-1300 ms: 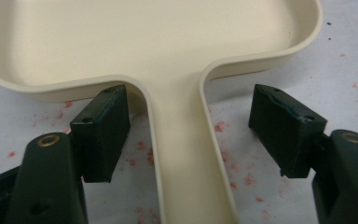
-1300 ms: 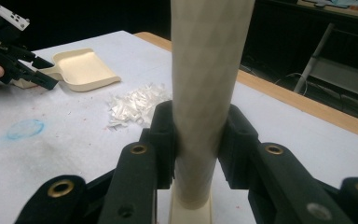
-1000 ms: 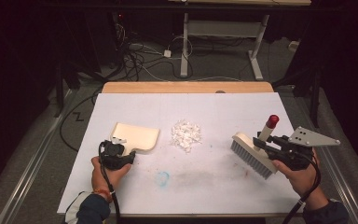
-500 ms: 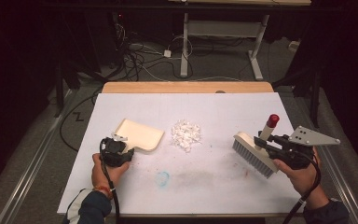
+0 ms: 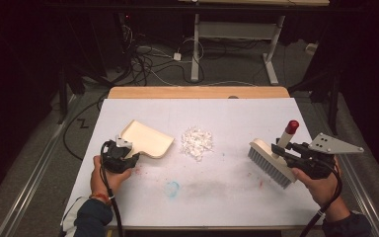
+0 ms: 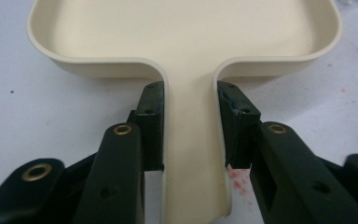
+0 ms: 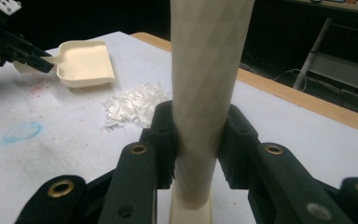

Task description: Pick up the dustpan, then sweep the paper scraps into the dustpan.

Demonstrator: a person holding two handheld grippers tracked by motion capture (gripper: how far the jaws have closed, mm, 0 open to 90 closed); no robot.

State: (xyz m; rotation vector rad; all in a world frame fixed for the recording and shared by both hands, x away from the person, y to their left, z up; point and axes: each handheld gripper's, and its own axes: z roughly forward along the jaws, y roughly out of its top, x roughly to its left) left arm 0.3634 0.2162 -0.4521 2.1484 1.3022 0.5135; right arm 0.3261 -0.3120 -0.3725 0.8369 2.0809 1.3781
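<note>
Two claws loaded: left claw (image 6: pixel 190 130) clamps dustpan (image 6: pixel 186 32) handle, right claw (image 7: pixel 198 140) brush (image 5: pixel 271 160) handle.

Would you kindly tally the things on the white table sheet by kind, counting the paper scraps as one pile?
Dustpan: 1
Brush: 1
Pile of white paper scraps: 1
Tongs: 2, the left shut on the dustpan's handle, the right shut on the brush's handle
Total: 5

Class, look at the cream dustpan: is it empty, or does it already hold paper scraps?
Empty. The dustpan shows a bare cream tray, and the paper scraps lie in a heap on the table, apart from it.
</note>
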